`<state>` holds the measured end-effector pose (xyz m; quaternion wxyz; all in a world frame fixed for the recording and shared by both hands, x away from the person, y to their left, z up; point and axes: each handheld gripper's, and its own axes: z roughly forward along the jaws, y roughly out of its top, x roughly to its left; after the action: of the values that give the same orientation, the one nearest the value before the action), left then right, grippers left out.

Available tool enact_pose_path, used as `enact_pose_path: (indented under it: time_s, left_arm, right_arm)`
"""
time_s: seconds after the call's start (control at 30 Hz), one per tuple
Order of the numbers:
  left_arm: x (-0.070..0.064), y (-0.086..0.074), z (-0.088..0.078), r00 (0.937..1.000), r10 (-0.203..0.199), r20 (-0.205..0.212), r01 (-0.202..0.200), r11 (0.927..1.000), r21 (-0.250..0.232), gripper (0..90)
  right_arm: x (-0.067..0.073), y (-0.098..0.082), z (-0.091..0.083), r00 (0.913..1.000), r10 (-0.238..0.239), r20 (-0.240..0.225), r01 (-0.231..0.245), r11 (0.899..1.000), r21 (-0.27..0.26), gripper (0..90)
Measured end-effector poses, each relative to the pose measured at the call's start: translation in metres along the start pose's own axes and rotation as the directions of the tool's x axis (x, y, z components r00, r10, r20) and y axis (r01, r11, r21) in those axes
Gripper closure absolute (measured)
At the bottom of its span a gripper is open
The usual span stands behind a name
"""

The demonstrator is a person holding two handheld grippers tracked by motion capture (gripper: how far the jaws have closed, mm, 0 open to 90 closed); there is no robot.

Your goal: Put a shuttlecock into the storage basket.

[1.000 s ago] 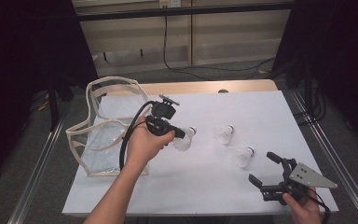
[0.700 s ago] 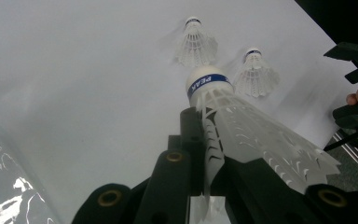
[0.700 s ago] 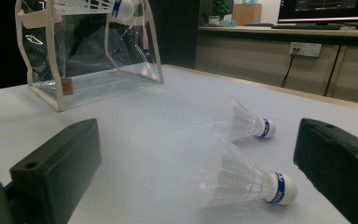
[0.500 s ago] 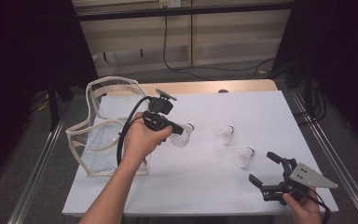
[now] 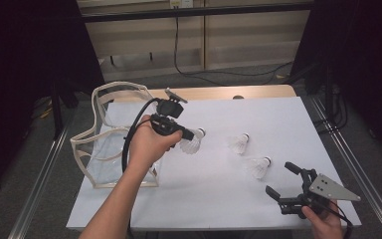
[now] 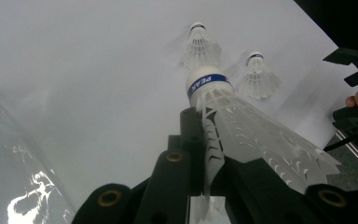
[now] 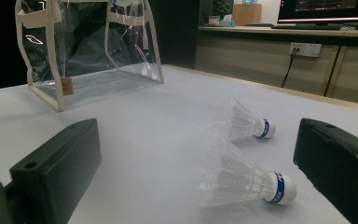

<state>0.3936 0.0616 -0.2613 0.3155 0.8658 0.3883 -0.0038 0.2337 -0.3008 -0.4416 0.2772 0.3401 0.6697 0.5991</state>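
One clear bag point(image 5: 110, 144) — nothing visible inside

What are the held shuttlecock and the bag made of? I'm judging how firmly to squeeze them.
The white shuttlecock with a blue band: skirt looks like moulded plastic, slotted and translucent; its matte cap could be foam or cork. The clear bag with cream trim: glossy see-through vinyl, judging by the glare, edged in what looks like fabric binding.

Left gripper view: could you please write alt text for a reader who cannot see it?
The left gripper is shut on the skirt of a white shuttlecock, its cork pointing away. Two more shuttlecocks lie beyond on the white table, and a clear bag shows at the lower left.
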Motion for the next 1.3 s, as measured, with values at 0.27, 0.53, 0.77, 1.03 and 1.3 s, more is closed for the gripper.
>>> enact_pose_path:
  time_s: [0.27,0.53,0.77,1.03,1.3]
  left_arm:
    - [0.0,0.005,-0.005,1.0,0.004,-0.001,-0.004,1.0,0.006,89.4]
    - [0.005,0.009,-0.01,1.0,-0.008,-0.006,0.008,0.9998,0.016,89.4]
    - [0.005,0.01,-0.011,0.9999,-0.012,-0.006,0.012,0.9998,0.016,89.3]
    - [0.006,0.011,-0.012,0.9999,-0.01,-0.007,0.01,0.9998,0.02,89.3]
    - [0.007,0.014,-0.015,0.9998,-0.01,-0.016,0.011,0.9998,0.019,89.3]
  right_arm:
    - [0.0,0.0,0.0,1.0,-0.002,0.001,0.002,1.0,0.002,0.4]
    - [0.0,0.0,0.0,1.0,-0.001,0.001,0.001,1.0,-0.002,0.4]
    - [0.0,0.0,0.0,1.0,-0.001,0.0,0.001,1.0,0.001,0.5]
    - [0.0,0.0,0.0,1.0,-0.001,0.001,0.001,1.0,-0.001,0.5]
    - [0.0,0.0,0.0,1.0,-0.001,0.001,0.001,1.0,-0.001,0.4]
